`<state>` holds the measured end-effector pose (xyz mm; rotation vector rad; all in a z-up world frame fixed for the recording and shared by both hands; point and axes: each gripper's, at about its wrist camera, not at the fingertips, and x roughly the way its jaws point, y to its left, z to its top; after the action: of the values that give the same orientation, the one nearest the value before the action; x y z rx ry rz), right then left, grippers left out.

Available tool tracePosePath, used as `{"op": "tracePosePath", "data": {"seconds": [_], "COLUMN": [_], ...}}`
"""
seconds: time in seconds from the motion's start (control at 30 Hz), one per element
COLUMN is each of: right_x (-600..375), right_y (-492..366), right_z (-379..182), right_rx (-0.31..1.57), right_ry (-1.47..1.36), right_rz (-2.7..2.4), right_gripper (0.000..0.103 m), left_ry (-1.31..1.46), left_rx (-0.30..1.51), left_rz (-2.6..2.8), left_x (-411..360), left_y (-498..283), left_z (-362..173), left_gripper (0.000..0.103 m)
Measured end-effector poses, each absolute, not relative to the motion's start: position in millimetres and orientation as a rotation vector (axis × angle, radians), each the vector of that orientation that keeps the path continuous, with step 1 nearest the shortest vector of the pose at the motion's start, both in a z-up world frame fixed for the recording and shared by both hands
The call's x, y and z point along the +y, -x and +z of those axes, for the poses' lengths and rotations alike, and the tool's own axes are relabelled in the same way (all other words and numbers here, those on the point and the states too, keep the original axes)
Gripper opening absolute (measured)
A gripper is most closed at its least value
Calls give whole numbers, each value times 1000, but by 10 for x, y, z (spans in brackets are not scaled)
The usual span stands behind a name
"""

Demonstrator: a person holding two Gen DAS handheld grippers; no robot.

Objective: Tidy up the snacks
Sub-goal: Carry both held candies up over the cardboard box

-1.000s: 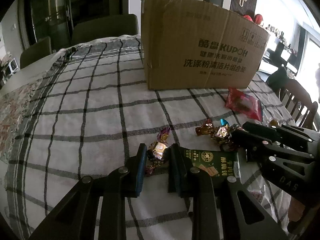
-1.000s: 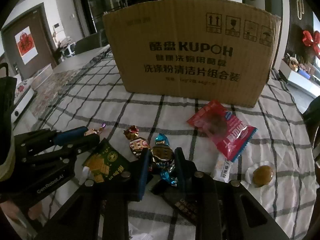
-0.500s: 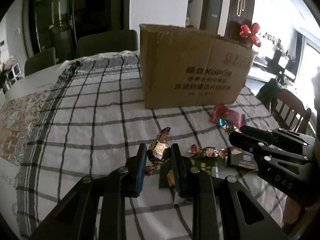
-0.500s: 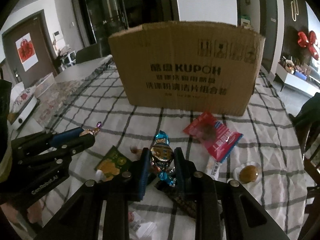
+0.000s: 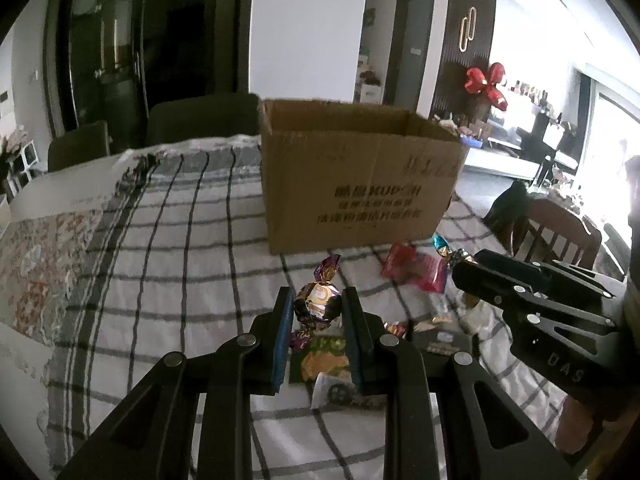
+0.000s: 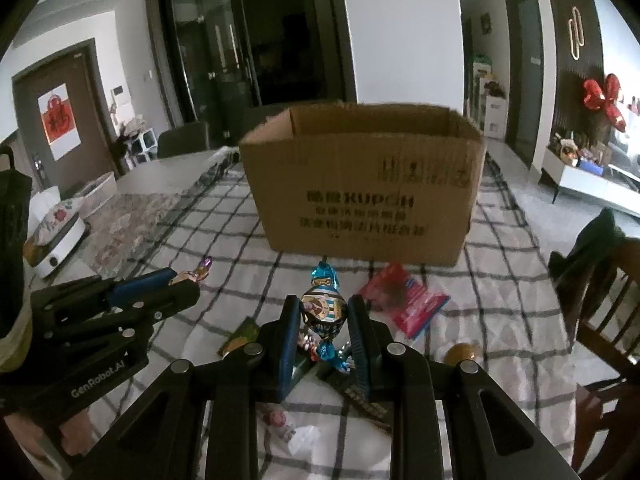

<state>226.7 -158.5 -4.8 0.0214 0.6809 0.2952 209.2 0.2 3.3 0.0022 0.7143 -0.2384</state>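
Up close, the left gripper [image 5: 316,312] has its fingers clamped on a purple-wrapped candy [image 5: 319,304], and the right gripper [image 6: 323,316] on a blue-wrapped candy [image 6: 323,310], both above the desk [image 5: 180,280]. Beyond lie a green packet [image 6: 242,334] and red packet [image 6: 404,304], then the open cardboard box [image 6: 360,184].

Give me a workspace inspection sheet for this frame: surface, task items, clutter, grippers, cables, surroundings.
Surface: checked tablecloth over the table, a floral cloth at its left edge.
Job's things: open cardboard box upright ahead; purple-wrapped candy and blue-wrapped candy lifted; red snack packet, green packet and a round brown sweet lying on the cloth.
Clutter: small wrappers and packets below the grippers, too blurred to name.
Grippers: left gripper shut on the purple-wrapped candy; right gripper shut on the blue-wrapped candy.
Cables: nothing seen.
Surroundings: chairs, dark glass doors, red bow.
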Motion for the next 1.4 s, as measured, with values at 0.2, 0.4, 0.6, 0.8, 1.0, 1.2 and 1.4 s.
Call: {"op": "tracePosePath", "data": {"seconds": [0.2,0.4,0.6,0.8,1.0,1.2,1.4], "right_x": [-1635,-1715,-1776,-1812,-1840,-1887,-1928], "right_y": [-2228,-2229,-2304,-2414,-2543,-2695,-2883], "right_z": [189,398,576,765,929,994,1027], "right_rx": [618,561,511,459,417,397,393], "right_ry": [-24,-41,-48,-40,-27,-18,-15], "right_rz": [289,281,268,258,252,248,248], "right_gripper": [26,26,26,26,26,26,26], "left_ry": [-8,-19,-39,-52,-64,-78,-81], "left_rx": [656,595,532,490,453,430,438], "left_rz": [-247,-252,-252,-257,-258,-261,-269], "left_x": [-67,-119,-174,-210,-248,-300,-364], "left_y": [-2079,-2113,-2225,-2353,-2501,-2682,-2917], "left_z": [291,529,751,927,1082,1184,1203], "left_gripper": [25,25,25,25,25,25,25]}}
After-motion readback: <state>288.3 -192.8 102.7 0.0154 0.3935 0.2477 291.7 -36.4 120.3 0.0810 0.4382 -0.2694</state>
